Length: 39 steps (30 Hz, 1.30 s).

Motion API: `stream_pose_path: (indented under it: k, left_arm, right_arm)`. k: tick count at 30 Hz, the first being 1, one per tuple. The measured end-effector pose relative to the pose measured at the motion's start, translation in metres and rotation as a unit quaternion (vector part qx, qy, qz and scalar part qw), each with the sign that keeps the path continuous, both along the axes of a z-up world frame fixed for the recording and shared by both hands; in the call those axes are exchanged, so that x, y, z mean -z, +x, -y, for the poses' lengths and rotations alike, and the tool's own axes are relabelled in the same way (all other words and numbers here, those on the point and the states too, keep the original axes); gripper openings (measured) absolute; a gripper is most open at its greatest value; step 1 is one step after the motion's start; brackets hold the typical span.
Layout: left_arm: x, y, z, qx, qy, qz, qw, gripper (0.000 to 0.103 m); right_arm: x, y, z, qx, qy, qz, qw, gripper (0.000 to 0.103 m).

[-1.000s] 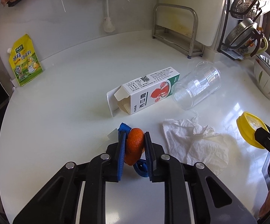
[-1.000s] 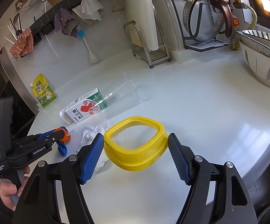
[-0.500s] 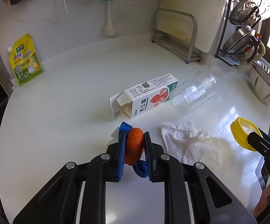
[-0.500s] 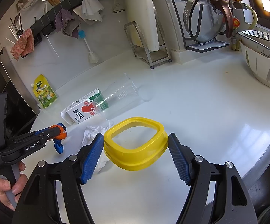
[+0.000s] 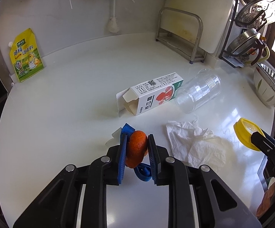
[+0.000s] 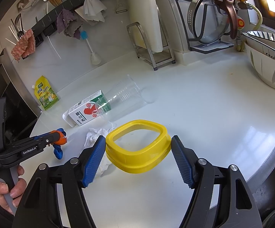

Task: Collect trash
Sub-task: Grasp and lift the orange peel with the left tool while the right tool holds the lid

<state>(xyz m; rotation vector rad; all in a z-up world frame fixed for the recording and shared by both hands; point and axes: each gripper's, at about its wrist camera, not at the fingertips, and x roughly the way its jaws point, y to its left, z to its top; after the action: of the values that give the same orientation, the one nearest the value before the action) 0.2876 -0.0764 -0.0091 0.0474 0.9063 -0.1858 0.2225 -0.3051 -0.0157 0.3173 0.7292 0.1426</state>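
White kitchen counter (image 5: 61, 114) lies below you: near the carton (image 5: 150, 96) your left gripper (image 5: 136, 148), jaws opening, clamps the orange peel (image 5: 136, 148), right gripper (image 6: 138, 152) grasping the yellow ring (image 6: 138, 148); next, carry the peel to a bin.

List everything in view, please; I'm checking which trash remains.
White carton with red print: one, white, lying mid-counter.
Clear plastic cup: one, clear, sideways at carton's end.
Crumpled white tissue: one, white, near carton.
Yellow seasoning pouch: one, yellow, against wall.
Orange peel: one, orange, between left gripper pads.
Blue scrap: one, blue, under peel.
Yellow plastic ring: one, yellow, gripped by right gripper.
Grippers: two, black with blue pads; left's jaws opening.
Hand: one, holding left gripper's handle.
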Motion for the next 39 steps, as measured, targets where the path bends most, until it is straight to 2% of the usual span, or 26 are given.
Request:
stream_pose_path:
  k: [10, 18, 36, 39]
  left_arm:
    - [0.011, 0.001, -0.002, -0.002, 0.007, -0.010, 0.9999, 0.026]
    - [-0.002, 0.001, -0.006, -0.002, -0.013, 0.002, 0.9999, 0.024]
    - [-0.004, 0.000, -0.008, -0.004, -0.013, 0.006, 0.9999, 0.028]
    - [-0.007, -0.001, -0.009, -0.005, -0.016, 0.009, 0.9998, 0.034]
  right_arm:
    - [0.000, 0.000, 0.000, 0.000, 0.000, 0.000, 1.000, 0.068]
    - [-0.001, 0.000, -0.001, -0.001, 0.000, 0.000, 1.000, 0.068]
    - [0.000, 0.000, -0.001, -0.001, 0.000, 0.000, 1.000, 0.068]
    - [0.000, 0.000, -0.002, -0.001, 0.000, 0.000, 1.000, 0.068]
